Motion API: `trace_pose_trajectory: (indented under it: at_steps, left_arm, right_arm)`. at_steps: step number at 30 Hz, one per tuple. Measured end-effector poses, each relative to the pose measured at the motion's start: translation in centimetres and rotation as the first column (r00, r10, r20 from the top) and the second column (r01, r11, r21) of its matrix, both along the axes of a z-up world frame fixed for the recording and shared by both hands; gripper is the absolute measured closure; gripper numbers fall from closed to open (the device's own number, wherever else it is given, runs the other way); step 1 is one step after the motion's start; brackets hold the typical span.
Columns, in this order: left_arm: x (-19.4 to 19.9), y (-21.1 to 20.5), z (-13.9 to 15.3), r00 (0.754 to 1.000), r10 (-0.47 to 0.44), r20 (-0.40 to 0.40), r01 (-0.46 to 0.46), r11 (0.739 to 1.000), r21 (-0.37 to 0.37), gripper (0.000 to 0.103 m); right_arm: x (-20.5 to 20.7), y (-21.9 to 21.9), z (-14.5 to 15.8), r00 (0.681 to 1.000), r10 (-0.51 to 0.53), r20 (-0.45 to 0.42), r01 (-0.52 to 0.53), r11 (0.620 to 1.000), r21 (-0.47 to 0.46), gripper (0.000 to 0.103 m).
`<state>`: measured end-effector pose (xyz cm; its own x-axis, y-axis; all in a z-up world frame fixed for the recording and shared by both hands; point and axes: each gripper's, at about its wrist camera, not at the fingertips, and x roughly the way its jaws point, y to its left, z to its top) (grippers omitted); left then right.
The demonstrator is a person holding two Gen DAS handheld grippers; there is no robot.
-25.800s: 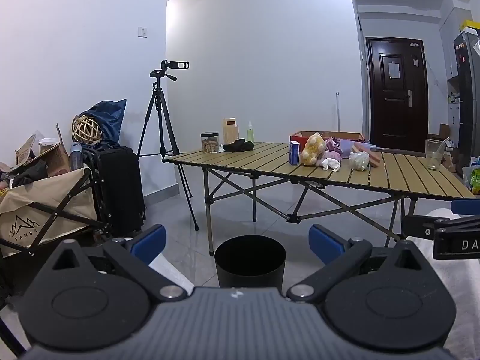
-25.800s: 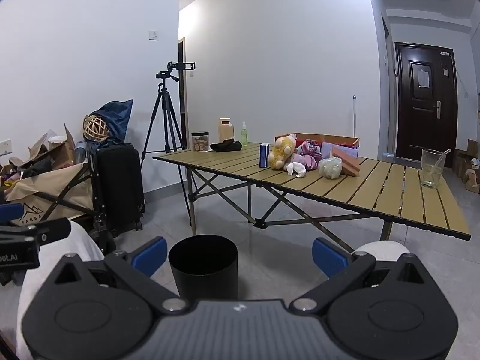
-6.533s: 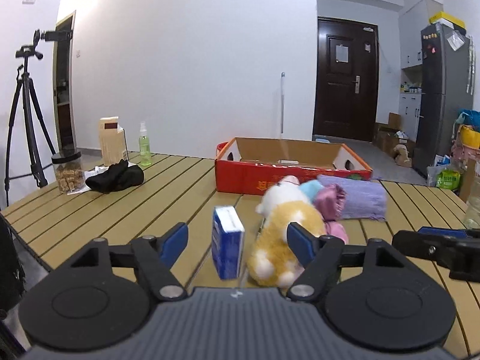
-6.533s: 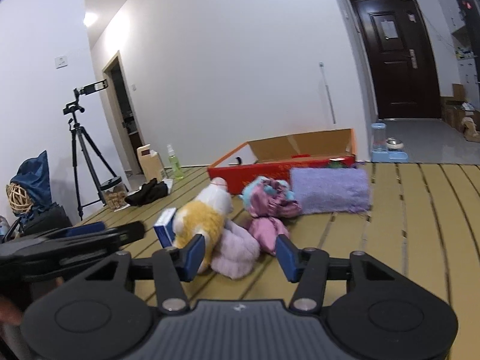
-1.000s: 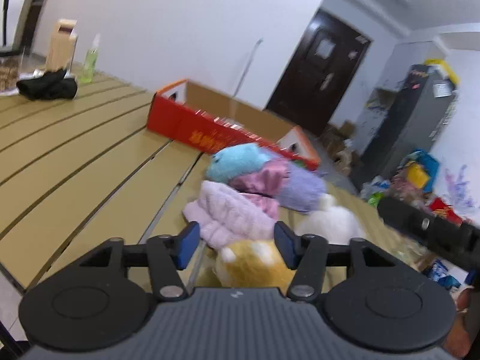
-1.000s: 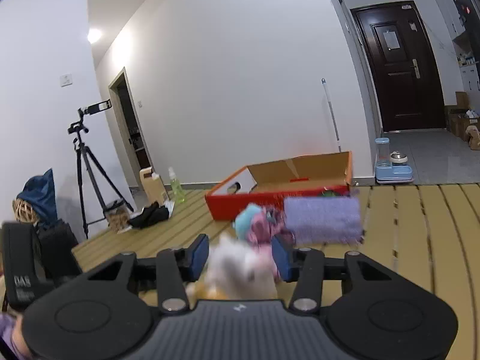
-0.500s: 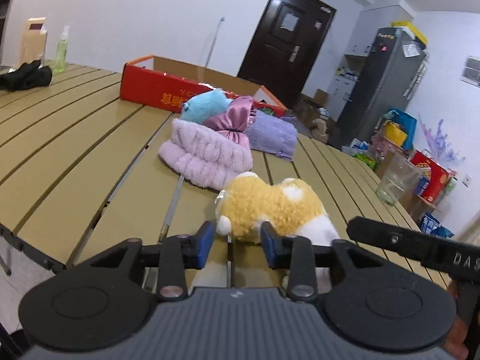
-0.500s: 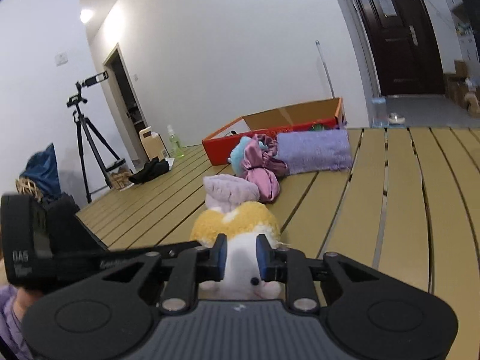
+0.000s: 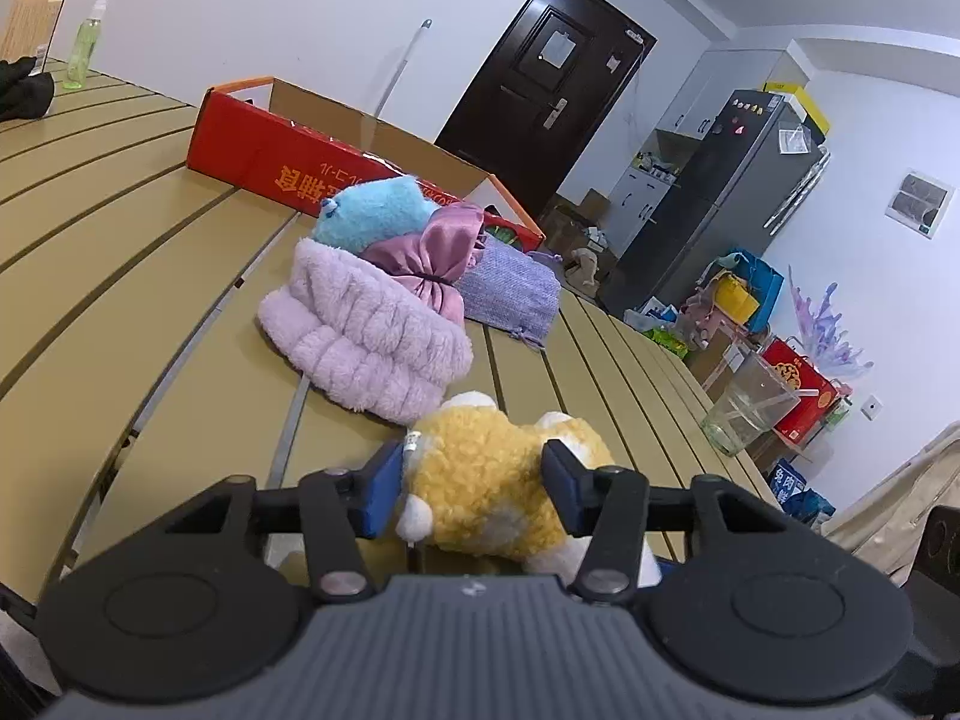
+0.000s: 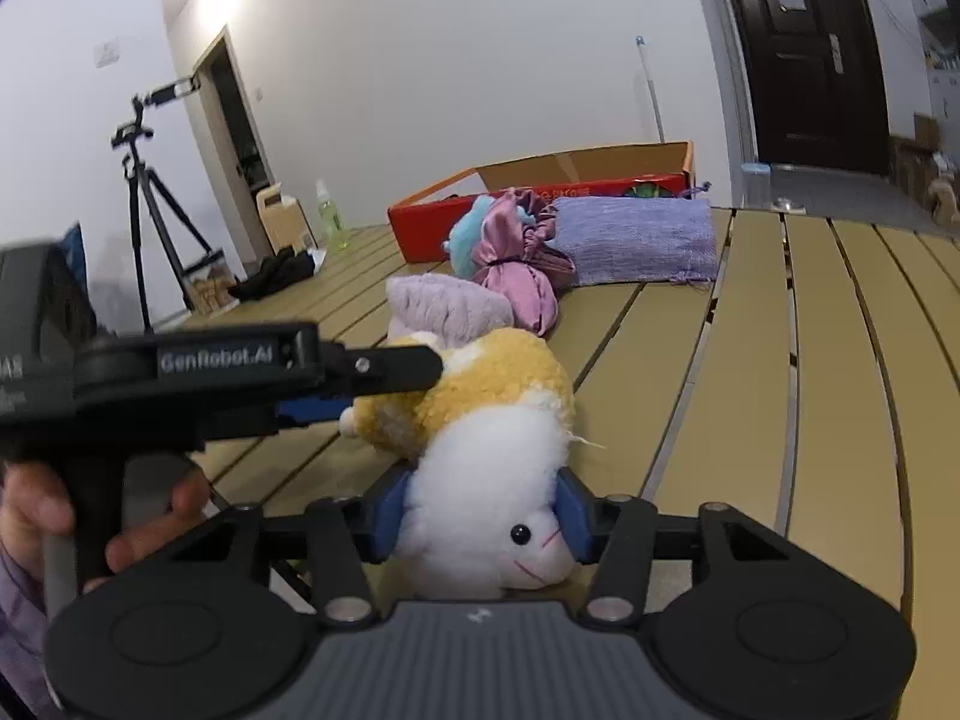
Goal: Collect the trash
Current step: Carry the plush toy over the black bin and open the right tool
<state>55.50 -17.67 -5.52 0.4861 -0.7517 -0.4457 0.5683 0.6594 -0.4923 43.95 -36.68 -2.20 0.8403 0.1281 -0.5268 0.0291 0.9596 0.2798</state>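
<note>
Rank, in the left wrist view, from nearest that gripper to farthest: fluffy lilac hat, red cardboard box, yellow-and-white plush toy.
1. Yellow-and-white plush toy, between the left gripper's fingers.
2. Fluffy lilac hat, just beyond, slightly left.
3. Red cardboard box, behind the pile.

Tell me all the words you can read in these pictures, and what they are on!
"GenRobot.AI": on the left tongs' black arm.
"DAS": partly cut off, on the black block at the left edge of the right wrist view.
Red box: orange characters, seen upside down, not readable.
Blue bag on the floor: white characters, too small.
</note>
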Motion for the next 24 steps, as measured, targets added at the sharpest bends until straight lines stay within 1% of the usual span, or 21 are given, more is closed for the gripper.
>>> trace_pose_trajectory:
  at_steps: [2, 4, 6, 8, 11, 14, 16, 18, 20, 21, 22, 24]
  left_arm:
    - [-0.2, 0.4, 0.2, 1.0, 0.011, -0.016, -0.011, 1.0, -0.007, 0.055]
    - [-1.2, 1.4, 1.2, 0.999, 0.032, 0.022, -0.032, 0.999, -0.004, 0.055]
    - [-2.7, 3.4, 2.4, 0.996, 0.066, 0.063, -0.066, 0.998, -0.008, 0.055]
    - [-4.3, 6.5, 3.3, 0.989, 0.116, 0.096, -0.116, 0.993, -0.007, 0.056]
    - [-7.2, 12.3, 3.8, 0.968, 0.228, 0.109, -0.231, 0.973, 0.02, 0.056]
    - [-10.0, 18.0, 2.9, 0.933, 0.345, 0.097, -0.352, 0.934, 0.058, 0.056]
    - [-11.4, 21.4, 1.5, 0.91, 0.412, 0.053, -0.415, 0.907, 0.076, 0.056]
    - [-12.5, 24.2, -0.1, 0.88, 0.475, 0.004, -0.473, 0.875, 0.104, 0.056]
    - [-13.3, 26.2, -1.8, 0.848, 0.529, -0.032, -0.52, 0.842, 0.146, 0.056]
    - [-13.4, 26.7, -2.6, 0.84, 0.541, -0.039, -0.528, 0.832, 0.171, 0.056]
    - [-13.2, 27.2, -3.3, 0.833, 0.551, -0.053, -0.533, 0.824, 0.192, 0.056]
    - [-12.0, 27.9, -4.7, 0.815, 0.569, -0.105, -0.535, 0.81, 0.239, 0.056]
  right_arm:
    - [-0.3, -0.3, 0.3, 1.0, -0.001, 0.014, 0.001, 1.0, 0.012, 0.057]
    - [-0.4, 0.2, 0.8, 0.999, 0.029, 0.023, -0.029, 1.0, -0.001, 0.058]
    - [-0.6, 1.0, 1.7, 0.996, 0.075, 0.041, -0.075, 0.997, 0.001, 0.058]
    - [-0.7, 2.3, 2.7, 0.989, 0.133, 0.062, -0.134, 0.991, 0.016, 0.058]
    - [0.1, 5.6, 3.6, 0.96, 0.271, 0.065, -0.274, 0.961, 0.047, 0.058]
    - [1.2, 10.5, 3.2, 0.908, 0.418, 0.032, -0.42, 0.905, 0.07, 0.058]
    - [2.1, 14.1, 2.4, 0.86, 0.51, -0.01, -0.508, 0.858, 0.079, 0.058]
    - [3.1, 17.5, 1.2, 0.806, 0.588, -0.073, -0.581, 0.809, 0.093, 0.058]
    - [4.0, 20.5, -0.4, 0.757, 0.64, -0.136, -0.631, 0.769, 0.104, 0.058]
    - [4.5, 22.0, -1.2, 0.732, 0.659, -0.172, -0.653, 0.751, 0.1, 0.059]
    - [5.0, 23.1, -2.0, 0.714, 0.67, -0.204, -0.667, 0.739, 0.093, 0.059]
    - [6.0, 25.2, -3.8, 0.683, 0.679, -0.268, -0.689, 0.721, 0.071, 0.059]
